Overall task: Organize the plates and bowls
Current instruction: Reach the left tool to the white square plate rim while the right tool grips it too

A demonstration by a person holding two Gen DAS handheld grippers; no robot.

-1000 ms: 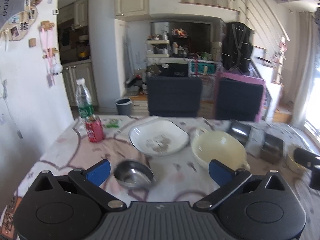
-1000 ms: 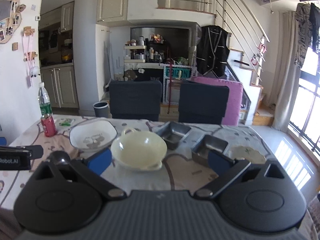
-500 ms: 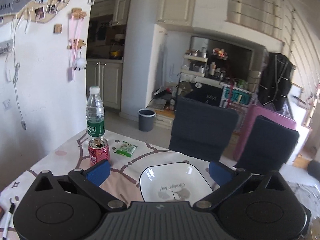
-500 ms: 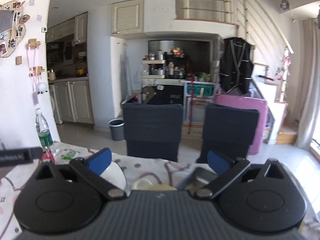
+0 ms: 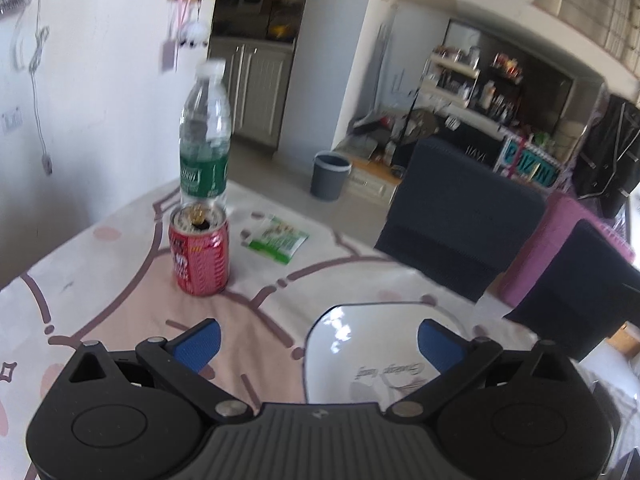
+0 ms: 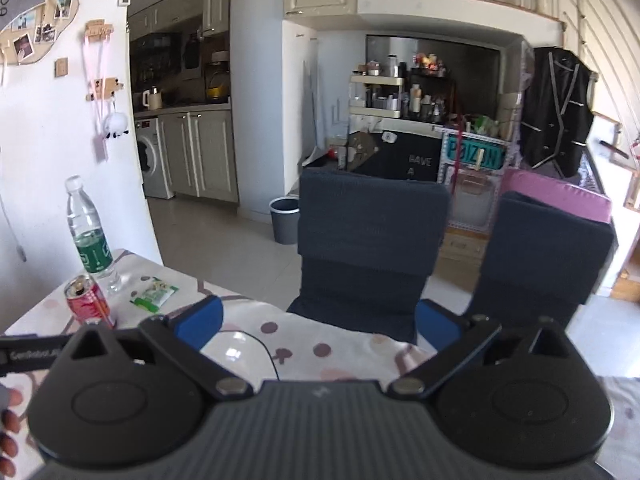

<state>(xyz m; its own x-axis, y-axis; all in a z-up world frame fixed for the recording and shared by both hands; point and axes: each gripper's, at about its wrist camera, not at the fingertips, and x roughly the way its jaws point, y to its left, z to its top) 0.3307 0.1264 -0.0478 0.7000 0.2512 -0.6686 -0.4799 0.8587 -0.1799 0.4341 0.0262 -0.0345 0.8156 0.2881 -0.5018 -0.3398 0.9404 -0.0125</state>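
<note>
Below my left gripper [image 5: 318, 340], on the table [image 5: 132, 320] with its pink-and-white patterned cloth, lies the white square-ish ceramic plate with grey lettering [image 5: 360, 352]. Its left rim sits between the two blue pads, spread wide apart with nothing between them, and the plate's right part runs under the right-hand pad [image 5: 438, 344]. I cannot tell whether that pad touches the plate. Ahead and to the left stands the red drink can with its top open [image 5: 200, 250], and just behind it the clear plastic water bottle with a green label [image 5: 205, 136]. To the can's right lies a small green-and-white snack packet [image 5: 276, 238].

From the right wrist view, my right gripper [image 6: 318, 326] is also spread wide and holds nothing. Only an edge of the white plate [image 6: 236, 350] shows, low beside its left pad and mostly hidden by the gripper body. Two dark blue upholstered chairs [image 6: 368, 248] stand past the table's far edge, and fingers of a hand [image 6: 8, 428] show at the far left.
</note>
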